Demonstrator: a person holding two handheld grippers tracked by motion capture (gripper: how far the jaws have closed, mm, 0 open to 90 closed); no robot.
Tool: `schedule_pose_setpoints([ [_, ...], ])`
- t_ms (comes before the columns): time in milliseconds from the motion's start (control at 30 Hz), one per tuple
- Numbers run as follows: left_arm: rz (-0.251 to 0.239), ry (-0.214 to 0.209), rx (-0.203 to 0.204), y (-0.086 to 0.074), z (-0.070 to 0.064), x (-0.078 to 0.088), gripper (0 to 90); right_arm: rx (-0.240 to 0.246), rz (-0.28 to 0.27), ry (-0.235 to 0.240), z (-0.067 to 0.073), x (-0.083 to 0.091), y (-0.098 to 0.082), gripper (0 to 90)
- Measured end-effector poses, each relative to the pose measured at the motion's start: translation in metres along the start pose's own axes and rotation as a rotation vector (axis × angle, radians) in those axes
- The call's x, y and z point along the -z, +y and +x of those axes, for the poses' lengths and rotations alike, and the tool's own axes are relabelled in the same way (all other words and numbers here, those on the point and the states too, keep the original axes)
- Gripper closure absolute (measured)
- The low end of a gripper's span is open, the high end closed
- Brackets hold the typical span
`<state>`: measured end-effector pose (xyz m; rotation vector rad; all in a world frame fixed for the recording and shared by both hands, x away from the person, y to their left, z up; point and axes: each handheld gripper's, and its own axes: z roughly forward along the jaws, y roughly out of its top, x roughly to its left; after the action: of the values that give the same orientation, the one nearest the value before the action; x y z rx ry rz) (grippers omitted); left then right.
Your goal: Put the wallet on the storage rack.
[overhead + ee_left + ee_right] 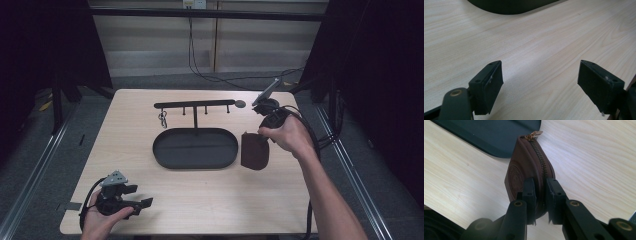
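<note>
The right tongs [540, 195] are clamped on the zipped edge of a brown pouch [529, 167], held clear of the table [210, 200] just beside the black tray [195, 148], apparently for carrying, while the left tongs [540, 85] rest wide and empty.

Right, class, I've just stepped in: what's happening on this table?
A person works with a tool in each hand. The right tool is shut on a brown zipped leather pouch, holding it by its edge just beside the black oval metal tray. The left tool rests open over bare wooden table, holding nothing. A black hook rack stands behind the tray.
</note>
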<state>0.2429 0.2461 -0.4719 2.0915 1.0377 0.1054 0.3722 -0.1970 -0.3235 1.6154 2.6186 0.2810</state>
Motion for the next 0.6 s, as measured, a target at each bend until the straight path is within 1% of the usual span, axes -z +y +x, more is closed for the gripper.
schedule_pose_setpoints([
  [167, 0.0, -0.003, 0.002, 0.0, 0.0, 0.0, 20.3, 0.001, -0.009, -0.003, 0.0, 0.001, 0.007, 78.7],
  [200, 0.0, -0.003, 0.001, 0.0, 0.0, 0.0, 20.1, 0.004, 0.001, 0.005, 0.001, 0.0, 0.01, 78.8],
  [300, 0.007, -0.009, -0.004, 0.0, 0.0, -0.001, 19.8, 0.001, -0.004, -0.001, 0.002, 0.0, 0.014, 78.8],
  [400, 0.005, -0.008, -0.005, 0.0, 0.0, -0.001, 19.8, 0.008, -0.015, 0.01, 0.004, -0.002, 0.021, 78.8],
  [433, 0.003, -0.009, -0.002, 0.0, 0.0, -0.001, 19.8, 0.005, -0.007, 0.01, 0.005, -0.003, 0.023, 78.8],
  [500, 0.004, -0.012, -0.003, 0.0, 0.0, 0.0, 19.8, 0.005, -0.01, 0.009, 0.006, -0.004, 0.025, 78.8],
  [533, 0.005, -0.013, -0.003, 0.0, 0.0, -0.001, 19.8, 0.003, -0.024, 0.009, 0.006, -0.005, 0.027, 78.8],
  [567, 0.005, -0.013, -0.003, 0.0, 0.0, -0.001, 19.8, 0.003, -0.024, 0.009, 0.006, -0.005, 0.027, 78.8],
  [600, 0.009, -0.014, -0.005, 0.0, 0.0, -0.001, 19.8, 0.005, -0.038, 0.024, 0.006, -0.006, 0.029, 78.8],
])
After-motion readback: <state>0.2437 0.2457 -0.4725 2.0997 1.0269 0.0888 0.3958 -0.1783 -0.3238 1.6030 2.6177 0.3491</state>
